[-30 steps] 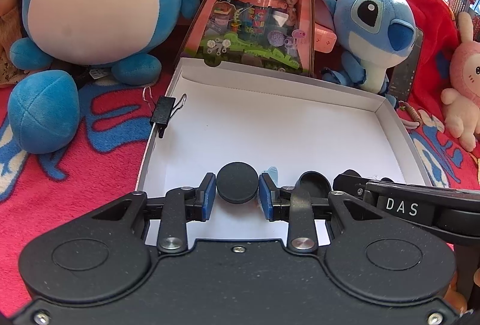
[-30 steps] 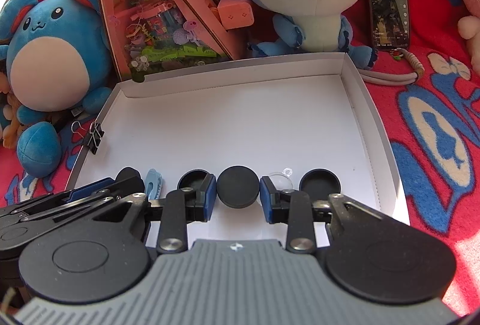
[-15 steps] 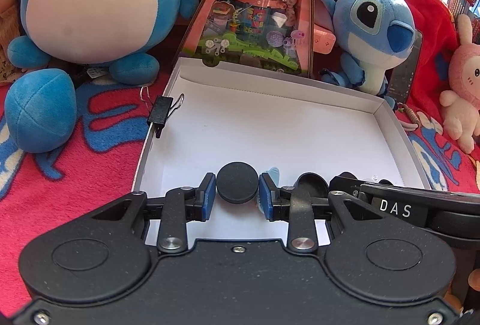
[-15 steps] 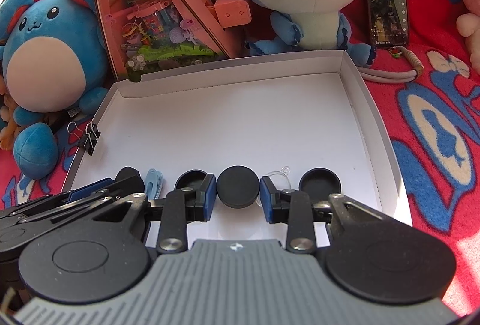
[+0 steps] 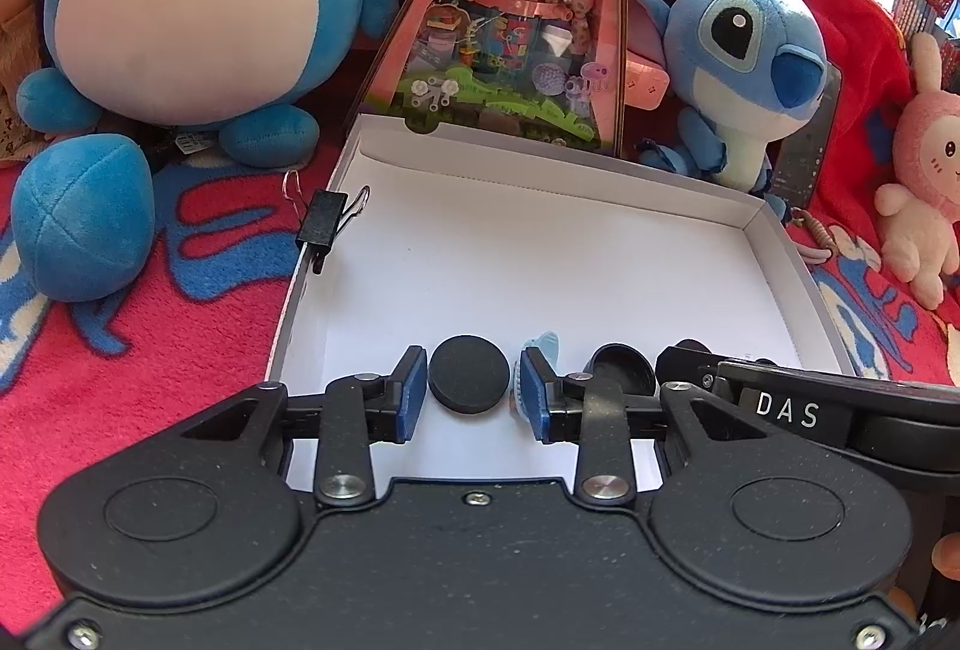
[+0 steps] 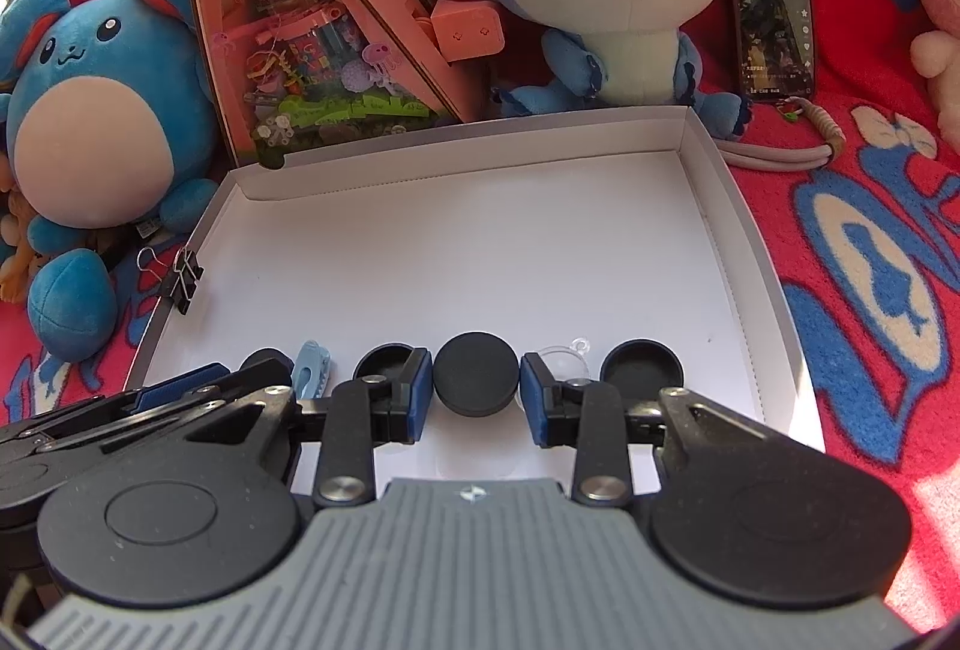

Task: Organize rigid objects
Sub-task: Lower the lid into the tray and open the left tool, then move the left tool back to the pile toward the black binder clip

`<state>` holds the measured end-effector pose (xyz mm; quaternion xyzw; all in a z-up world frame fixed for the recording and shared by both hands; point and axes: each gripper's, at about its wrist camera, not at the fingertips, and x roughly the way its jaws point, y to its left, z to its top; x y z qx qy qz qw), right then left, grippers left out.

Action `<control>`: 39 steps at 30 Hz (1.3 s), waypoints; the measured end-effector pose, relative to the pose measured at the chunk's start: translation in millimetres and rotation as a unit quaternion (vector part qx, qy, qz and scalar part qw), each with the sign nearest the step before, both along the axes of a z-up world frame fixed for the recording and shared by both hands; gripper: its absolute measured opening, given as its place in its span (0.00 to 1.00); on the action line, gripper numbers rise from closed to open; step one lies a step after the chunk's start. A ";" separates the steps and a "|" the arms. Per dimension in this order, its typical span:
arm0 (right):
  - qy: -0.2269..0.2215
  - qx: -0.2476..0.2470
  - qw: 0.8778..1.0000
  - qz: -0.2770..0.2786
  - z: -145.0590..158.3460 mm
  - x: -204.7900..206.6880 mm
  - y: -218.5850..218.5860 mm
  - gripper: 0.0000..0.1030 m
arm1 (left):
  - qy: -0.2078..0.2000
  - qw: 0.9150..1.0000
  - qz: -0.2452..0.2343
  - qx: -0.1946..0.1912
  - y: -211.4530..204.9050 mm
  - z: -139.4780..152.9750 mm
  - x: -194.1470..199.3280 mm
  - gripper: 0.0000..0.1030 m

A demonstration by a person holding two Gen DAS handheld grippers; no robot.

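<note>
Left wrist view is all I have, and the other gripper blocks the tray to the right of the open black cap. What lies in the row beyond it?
Observer: A black disc lies between the fingers of the right gripper.
Operator: Anything past that disc?
Observer: A clear dome with a small loop on top sits just to its right.
Operator: And at the far end?
Observer: A second open black cap ends the row, short of the right wall of the white tray.
</note>
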<state>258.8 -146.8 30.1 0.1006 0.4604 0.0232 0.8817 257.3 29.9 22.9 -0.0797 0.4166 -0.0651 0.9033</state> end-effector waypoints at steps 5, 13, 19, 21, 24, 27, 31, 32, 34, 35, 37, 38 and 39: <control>-0.003 0.000 1.000 -0.001 2.0 -1.1 -0.2 0.52 | -0.010 1.000 -0.003 0.007 0.0 3.9 -4.2 0.37; -0.012 0.001 1.000 0.002 7.8 -5.8 -0.3 0.53 | -0.019 1.000 -0.006 0.015 0.1 12.0 -14.7 0.43; -0.033 -0.010 0.999 0.020 19.4 -17.4 -2.6 0.56 | -0.041 0.999 -0.019 0.018 0.6 24.0 -32.5 0.53; -0.038 -0.007 0.999 0.024 22.8 -22.8 -6.2 0.58 | -0.046 0.999 -0.022 0.014 2.0 27.3 -38.3 0.56; -0.045 -0.003 0.999 0.030 27.2 -31.2 -11.8 0.59 | -0.051 0.998 -0.027 0.010 4.7 31.1 -49.0 0.59; -0.055 -0.004 0.998 0.041 31.5 -42.9 -17.4 0.61 | -0.057 0.998 -0.034 0.007 7.1 33.8 -62.5 0.62; -0.068 -0.008 0.996 0.060 35.6 -60.2 -21.8 0.63 | -0.063 0.997 -0.046 0.010 7.9 34.1 -82.2 0.64; -0.072 -0.008 0.995 0.066 36.3 -66.5 -22.8 0.64 | -0.062 0.997 -0.049 0.009 8.0 33.5 -87.1 0.65; -0.077 -0.010 0.994 0.079 36.7 -76.9 -23.8 0.65 | -0.062 0.997 -0.055 0.007 8.4 31.6 -96.6 0.65; -0.078 -0.012 0.993 0.085 36.4 -82.2 -23.9 0.66 | -0.061 0.996 -0.060 0.006 8.7 30.3 -103.0 0.65; -0.081 -0.015 0.992 0.099 35.7 -92.9 -23.9 0.67 | -0.059 0.996 -0.067 0.006 8.3 28.1 -112.7 0.65; -0.082 -0.017 0.991 0.105 35.4 -97.1 -23.7 0.67 | -0.059 0.996 -0.071 0.005 8.1 27.2 -117.1 0.65; -0.083 -0.019 0.990 0.112 35.2 -102.9 -23.2 0.67 | -0.058 0.996 -0.074 0.005 7.8 26.4 -121.3 0.66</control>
